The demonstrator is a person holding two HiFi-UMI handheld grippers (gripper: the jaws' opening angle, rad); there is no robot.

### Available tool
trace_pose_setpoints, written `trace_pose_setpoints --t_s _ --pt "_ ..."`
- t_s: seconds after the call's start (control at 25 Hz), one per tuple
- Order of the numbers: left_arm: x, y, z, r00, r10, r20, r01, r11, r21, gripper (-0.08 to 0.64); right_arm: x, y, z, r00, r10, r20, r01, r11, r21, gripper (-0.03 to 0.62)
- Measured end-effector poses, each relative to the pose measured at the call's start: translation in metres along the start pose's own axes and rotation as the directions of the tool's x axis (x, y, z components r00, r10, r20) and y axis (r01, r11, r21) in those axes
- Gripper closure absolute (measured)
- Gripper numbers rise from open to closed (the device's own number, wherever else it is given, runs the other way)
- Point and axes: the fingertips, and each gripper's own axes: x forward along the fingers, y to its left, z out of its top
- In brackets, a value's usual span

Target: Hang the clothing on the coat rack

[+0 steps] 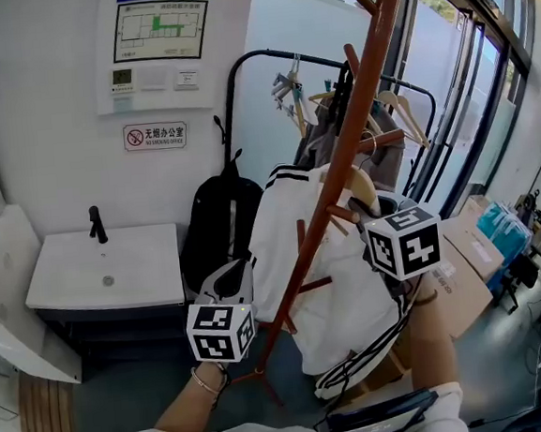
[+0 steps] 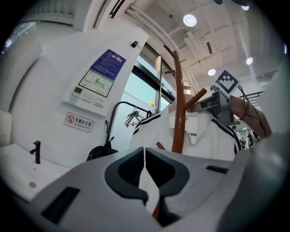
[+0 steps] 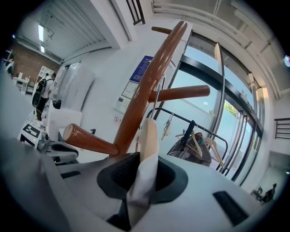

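Mostly white jacket [image 1: 348, 298] — black-striped trim.

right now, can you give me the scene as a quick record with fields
garment: white jacket with black stripes, on a pale wooden hanger
target: brown coat rack, its pole right beside the jacket
left gripper: shut on the jacket's fabric
right gripper: shut on the fabric at the hanger's end
hung: cannot tell whether the hanger's hook is on a peg
nearby: black backpack, white sink
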Motion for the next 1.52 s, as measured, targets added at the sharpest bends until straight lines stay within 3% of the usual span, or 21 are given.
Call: trace_pose_setpoints --t_s 0.56,0.92,1.32,1.52 --pt "0.006 0.002 -0.018 0.999 0.0 -0.049 0.0 1.0 0.004 0.541 0.014 0.01 -0.014 0.999 0.037 -0.006 -0.037 0.999 0.004 0.514" --pt "0.01 -0.002 -0.021 0.998 -0.019 -0.066 0.02 1.0 0.01 0.541 0.013 0.007 -0.015 1.0 0.001 0.011 -0.001 0.999 -0.041 0.505" --pt "0.014 -0.015 -0.026 0.995 -0.057 -0.082 0.058 0.998 0.005 0.541 0.008 0.005 -0.016 1.0 0.028 0.005 -0.028 0.999 -0.045 0.431" --pt "0.014 -0.017 -0.029 0.994 -0.073 -0.081 0.073 0.997 -0.003 0.541 -0.001 0.001 -0.014 1.0 -0.009 0.022 0.01 0.998 -0.066 0.4"
